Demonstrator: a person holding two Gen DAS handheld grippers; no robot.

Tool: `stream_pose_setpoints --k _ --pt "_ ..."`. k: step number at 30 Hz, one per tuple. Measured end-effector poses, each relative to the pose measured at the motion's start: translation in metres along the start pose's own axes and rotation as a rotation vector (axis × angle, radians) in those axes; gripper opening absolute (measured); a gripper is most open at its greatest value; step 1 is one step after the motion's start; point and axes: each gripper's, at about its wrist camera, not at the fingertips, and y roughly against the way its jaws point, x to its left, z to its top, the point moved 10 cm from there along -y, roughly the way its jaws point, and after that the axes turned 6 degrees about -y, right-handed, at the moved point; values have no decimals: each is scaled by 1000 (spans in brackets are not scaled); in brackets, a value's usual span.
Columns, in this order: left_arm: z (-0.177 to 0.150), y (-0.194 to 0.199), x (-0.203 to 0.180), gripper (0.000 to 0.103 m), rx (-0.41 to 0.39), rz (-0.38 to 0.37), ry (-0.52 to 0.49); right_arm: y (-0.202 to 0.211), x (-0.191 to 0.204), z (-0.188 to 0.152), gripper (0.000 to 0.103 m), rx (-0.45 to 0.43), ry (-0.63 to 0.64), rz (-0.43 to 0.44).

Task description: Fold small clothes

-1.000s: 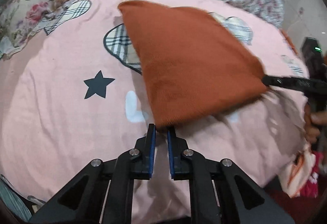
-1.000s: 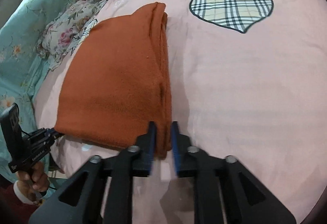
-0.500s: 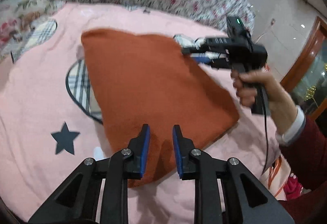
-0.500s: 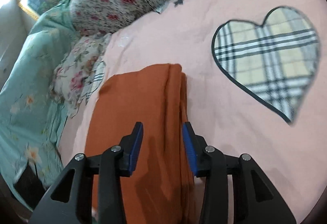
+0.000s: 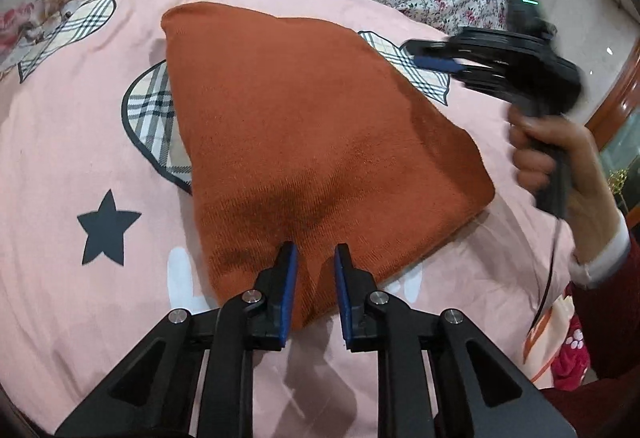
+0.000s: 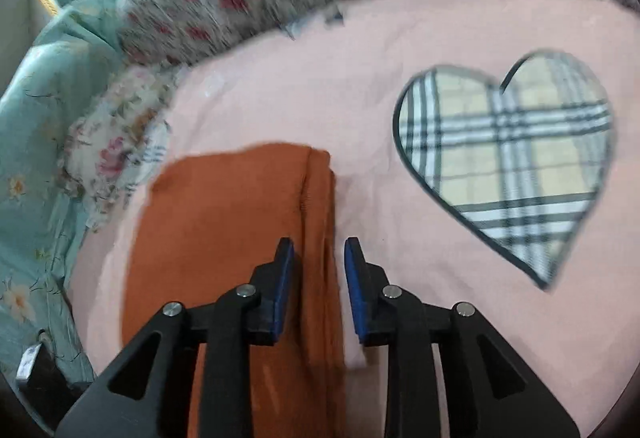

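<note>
We see the cloth (image 5: 304, 142) lying folded flat on the bed (image 5: 80, 142), layered edge toward the right gripper (image 6: 318, 270). Both grippers hang above it with jaws parted and empty; the left gripper (image 5: 314, 278) sits over the near corner, probably so the fold can settle undisturbed.

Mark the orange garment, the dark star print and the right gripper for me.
orange garment (image 5: 304, 142), left wrist view, centre of its top layer.
dark star print (image 5: 106, 228), left wrist view, middle of the star on the pink sheet.
right gripper (image 6: 319, 258), right wrist view, midway between its open fingertips.
</note>
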Motion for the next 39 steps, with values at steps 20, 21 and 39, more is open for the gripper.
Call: stream_pose_setpoints --k 20,21,39 --pt "-16 9 0 23 -4 77 24 39 -4 -136 20 116 126 -77" --pt "-16 8 1 23 1 82 19 35 -15 -144 17 131 130 -112" --pt "-23 43 8 50 -16 108 44 79 -11 -138 17 62 8 -10"
